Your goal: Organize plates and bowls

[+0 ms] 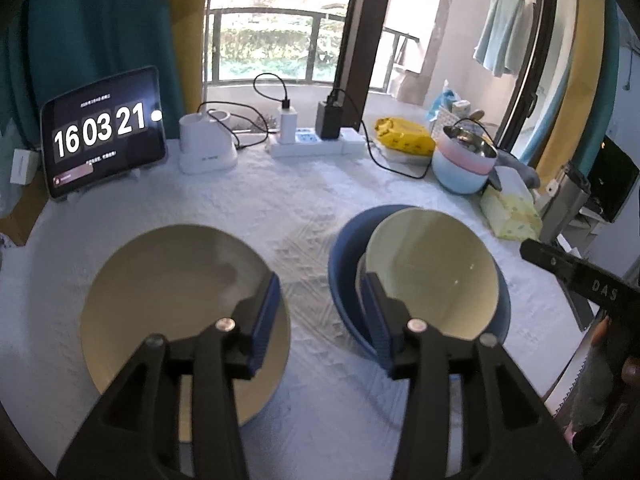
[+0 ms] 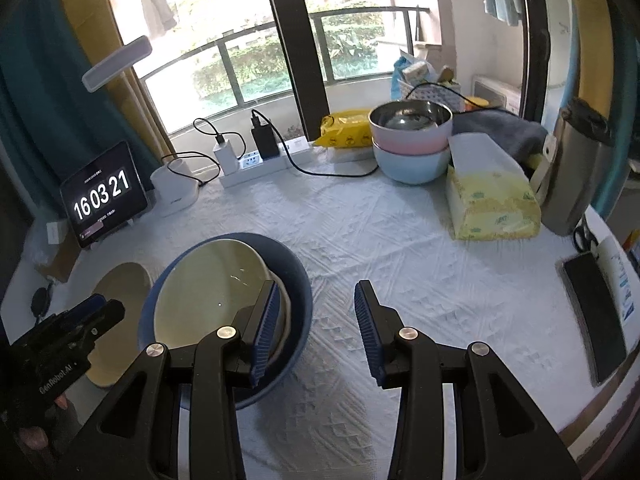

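A cream plate (image 1: 168,300) lies flat on the white tablecloth at the left; it also shows in the right wrist view (image 2: 120,292). To its right a pale green plate (image 1: 436,272) rests tilted inside a blue bowl (image 1: 344,276), also seen from the right wrist as the plate (image 2: 208,296) in the bowl (image 2: 296,280). My left gripper (image 1: 322,304) is open and empty, over the gap between the cream plate and the bowl. My right gripper (image 2: 316,312) is open and empty, just right of the bowl's rim.
At the back stand stacked pink and blue bowls with a steel bowl on top (image 2: 412,144), a tissue pack (image 2: 492,204), a steel flask (image 2: 580,176), a power strip (image 2: 256,168), a lamp base (image 1: 204,148) and a tablet clock (image 1: 104,132). A phone (image 2: 596,312) lies at the right edge.
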The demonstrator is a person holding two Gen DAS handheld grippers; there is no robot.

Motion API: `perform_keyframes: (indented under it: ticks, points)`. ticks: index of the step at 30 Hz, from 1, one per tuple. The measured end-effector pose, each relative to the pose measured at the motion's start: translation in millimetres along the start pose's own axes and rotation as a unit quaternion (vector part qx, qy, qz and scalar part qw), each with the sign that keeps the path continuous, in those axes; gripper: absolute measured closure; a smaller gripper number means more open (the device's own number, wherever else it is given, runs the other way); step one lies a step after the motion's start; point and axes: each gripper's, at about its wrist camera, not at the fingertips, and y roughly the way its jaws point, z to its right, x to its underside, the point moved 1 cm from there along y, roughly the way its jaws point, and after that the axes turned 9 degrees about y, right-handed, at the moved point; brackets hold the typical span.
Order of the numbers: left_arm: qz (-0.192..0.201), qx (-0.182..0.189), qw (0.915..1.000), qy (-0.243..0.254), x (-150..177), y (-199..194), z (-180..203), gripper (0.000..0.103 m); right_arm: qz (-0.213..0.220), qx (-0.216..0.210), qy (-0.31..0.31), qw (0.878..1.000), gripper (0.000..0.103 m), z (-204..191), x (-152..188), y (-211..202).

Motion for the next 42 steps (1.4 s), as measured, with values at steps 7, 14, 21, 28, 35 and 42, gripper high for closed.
perform_keyframes:
  ticks: [7, 14, 21, 28, 35, 42]
  points:
    - [-0.015, -0.010, 0.9997, 0.015, 0, 13, 6, 0.059, -0.017, -0.009, 0.004, 1.000, 0.062, 10, 8, 15]
    - [-0.035, -0.023, 0.9988, 0.026, 2, 27, 7, 0.059, -0.034, -0.017, -0.006, 0.999, 0.062, 9, 14, 30]
    - [-0.048, -0.026, 0.9978, 0.038, 2, 38, 8, 0.058, -0.049, -0.019, -0.007, 0.999, 0.062, 10, 15, 43]
    - [-0.061, -0.030, 0.9961, 0.056, 3, 51, 15, 0.058, -0.054, -0.015, -0.021, 0.998, 0.059, 7, 18, 53]
    - [-0.069, -0.049, 0.9944, 0.063, 3, 60, 18, 0.057, -0.043, 0.036, -0.026, 0.998, 0.035, 8, 19, 56]
    - [-0.072, -0.057, 0.9929, 0.075, 4, 65, 22, 0.057, -0.020, 0.041, 0.003, 0.999, 0.026, 16, 23, 62]
